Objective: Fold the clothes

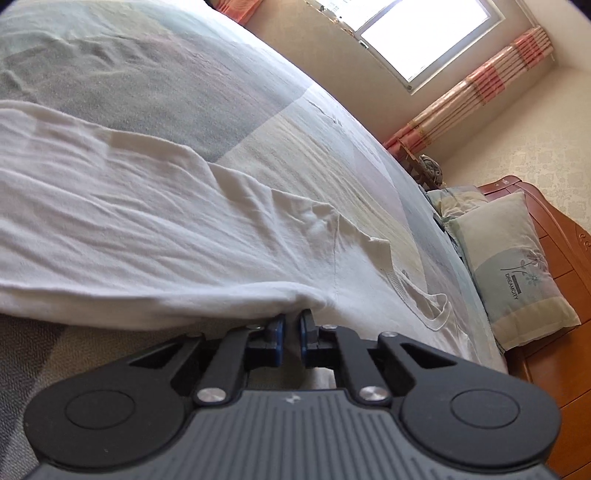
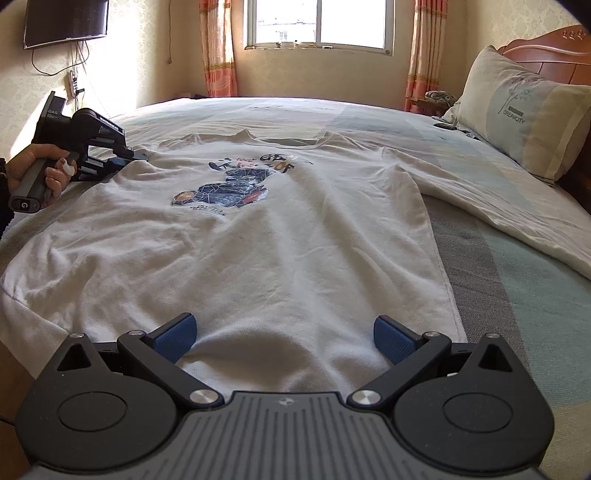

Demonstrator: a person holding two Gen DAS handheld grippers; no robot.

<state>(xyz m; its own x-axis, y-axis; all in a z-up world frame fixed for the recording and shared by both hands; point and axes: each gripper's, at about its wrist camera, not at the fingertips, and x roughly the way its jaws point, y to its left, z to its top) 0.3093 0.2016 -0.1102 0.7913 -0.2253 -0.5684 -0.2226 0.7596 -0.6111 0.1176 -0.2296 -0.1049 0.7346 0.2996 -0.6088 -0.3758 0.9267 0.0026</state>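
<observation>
A white shirt (image 2: 258, 236) lies flat, print up, on the bed (image 2: 517, 295), its collar toward the window (image 2: 319, 24) and its hem nearest the right gripper. The print on the chest shows a dark blue faceted figure with some lettering above it; the letters are too foreshortened to read in full. One long sleeve runs off to the right across the cover, toward the pillow (image 2: 524, 110) that leans on the wooden headboard (image 2: 554, 48); its cuff is cut off by the frame edge.

The right gripper (image 2: 282, 338) sits over the hem with its jaws spread wide, a blue pad on each side of the cloth; whether the pads touch the fabric cannot be told.

The left gripper (image 1: 291, 326) has its jaws nearly pressed together, pinching a fold of the shirt (image 1: 147, 229) near the shoulder. The fingertips are hidden under the raised cloth. In the right wrist view, the same gripper (image 2: 127, 157) is seen at the shirt's far left edge, held by a hand (image 2: 40, 170) whose wrist is cut off at the frame.

No containers are in sight. A dark screen (image 2: 64, 20) hangs on the wall at upper left, with cables below it. Striped curtains (image 2: 218, 48) flank the window. A small grey object by the pillow's foot is too blurred to identify.
</observation>
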